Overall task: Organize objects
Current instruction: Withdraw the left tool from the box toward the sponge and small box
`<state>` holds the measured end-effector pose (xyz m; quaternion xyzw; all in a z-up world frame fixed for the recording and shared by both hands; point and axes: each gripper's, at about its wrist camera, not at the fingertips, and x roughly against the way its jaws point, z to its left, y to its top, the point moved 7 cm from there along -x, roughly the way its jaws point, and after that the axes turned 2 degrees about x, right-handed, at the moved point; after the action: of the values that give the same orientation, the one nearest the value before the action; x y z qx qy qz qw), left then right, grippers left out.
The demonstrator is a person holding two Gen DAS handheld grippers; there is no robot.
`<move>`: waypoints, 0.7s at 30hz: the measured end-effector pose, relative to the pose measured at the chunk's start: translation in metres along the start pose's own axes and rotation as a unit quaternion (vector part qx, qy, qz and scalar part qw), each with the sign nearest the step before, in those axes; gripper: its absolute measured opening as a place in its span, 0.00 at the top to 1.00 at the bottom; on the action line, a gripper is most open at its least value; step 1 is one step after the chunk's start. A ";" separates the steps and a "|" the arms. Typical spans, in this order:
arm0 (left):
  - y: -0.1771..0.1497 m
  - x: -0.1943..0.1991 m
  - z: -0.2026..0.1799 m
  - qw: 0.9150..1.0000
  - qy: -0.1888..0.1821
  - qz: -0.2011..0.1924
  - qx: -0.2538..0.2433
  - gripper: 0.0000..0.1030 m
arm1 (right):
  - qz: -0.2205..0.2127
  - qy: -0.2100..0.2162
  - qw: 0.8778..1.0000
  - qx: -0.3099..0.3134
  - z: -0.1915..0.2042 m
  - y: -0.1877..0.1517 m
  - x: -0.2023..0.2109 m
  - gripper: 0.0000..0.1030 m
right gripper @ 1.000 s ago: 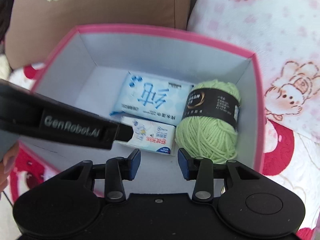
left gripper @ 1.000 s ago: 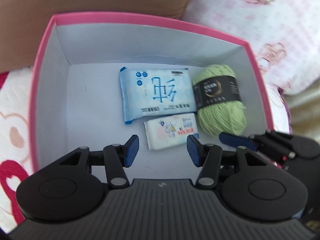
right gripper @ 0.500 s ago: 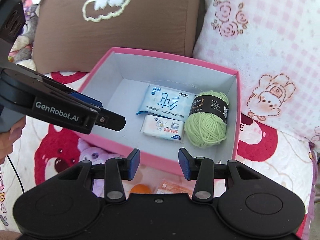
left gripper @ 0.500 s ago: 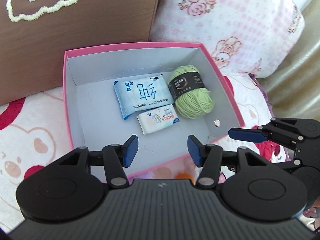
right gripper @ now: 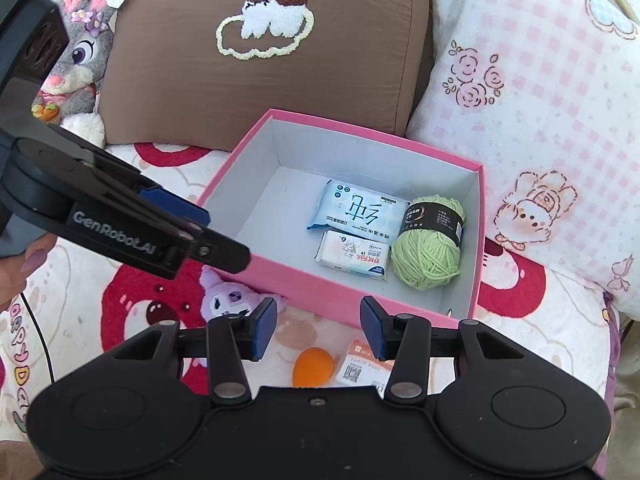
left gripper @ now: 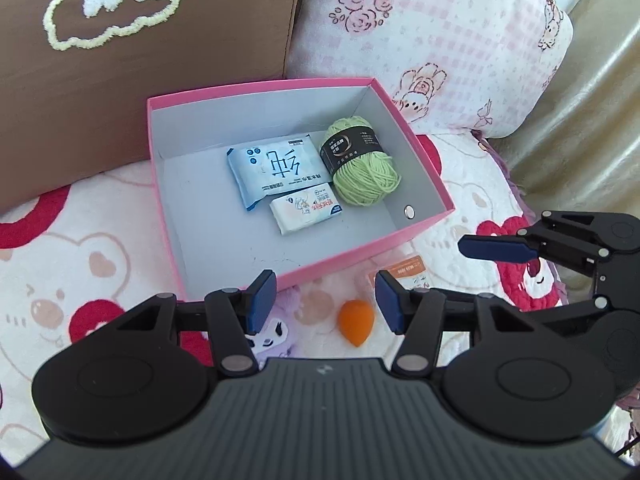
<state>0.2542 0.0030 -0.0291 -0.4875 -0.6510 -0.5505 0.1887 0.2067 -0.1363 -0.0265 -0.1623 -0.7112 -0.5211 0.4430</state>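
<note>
A pink box (left gripper: 288,272) (right gripper: 320,288) lies open on the bedspread. Inside are a blue tissue pack (left gripper: 276,168) (right gripper: 356,210), a small white wipes pack (left gripper: 306,208) (right gripper: 352,254) and a green yarn ball (left gripper: 362,164) (right gripper: 430,242). In front of the box lie an orange egg-shaped sponge (left gripper: 355,320) (right gripper: 313,366), an orange-and-white packet (left gripper: 408,270) (right gripper: 366,364) and a purple plush toy (left gripper: 272,326) (right gripper: 228,296). My left gripper (left gripper: 323,300) is open and empty above the sponge. My right gripper (right gripper: 318,330) is open and empty, near the box's front wall.
A brown cushion (left gripper: 140,48) (right gripper: 260,52) and a pink checked pillow (left gripper: 432,32) (right gripper: 540,120) stand behind the box. A grey rabbit plush (right gripper: 80,52) sits at the far left. The bedspread (left gripper: 80,264) has red bear prints.
Both grippers have pulled back and up out of the box. The box now looks smaller, and the sponge, packet and purple plush in front of it have come into view.
</note>
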 end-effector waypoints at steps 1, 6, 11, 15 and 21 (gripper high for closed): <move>-0.002 0.005 0.000 1.000 0.000 -0.001 -0.002 0.48 | -0.002 0.000 1.000 0.000 0.001 -0.001 0.003 0.50; -0.010 0.032 -0.005 1.000 -0.003 -0.012 -0.011 0.48 | -0.018 -0.017 1.000 0.005 0.007 -0.004 0.023 0.49; -0.018 0.057 -0.014 0.999 -0.009 -0.022 -0.026 0.48 | -0.023 -0.028 0.999 0.004 0.011 -0.010 0.041 0.48; -0.026 0.072 -0.020 0.999 -0.003 -0.024 -0.038 0.48 | -0.032 -0.024 0.999 0.007 0.016 -0.018 0.056 0.46; -0.045 0.084 -0.022 0.999 0.011 -0.007 -0.052 0.48 | -0.043 -0.029 0.999 0.009 0.022 -0.032 0.076 0.44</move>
<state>0.1715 0.0225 0.0192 -0.4861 -0.6226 -0.5903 0.1662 0.1323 -0.1476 0.0136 -0.1429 -0.7350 -0.5280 0.4008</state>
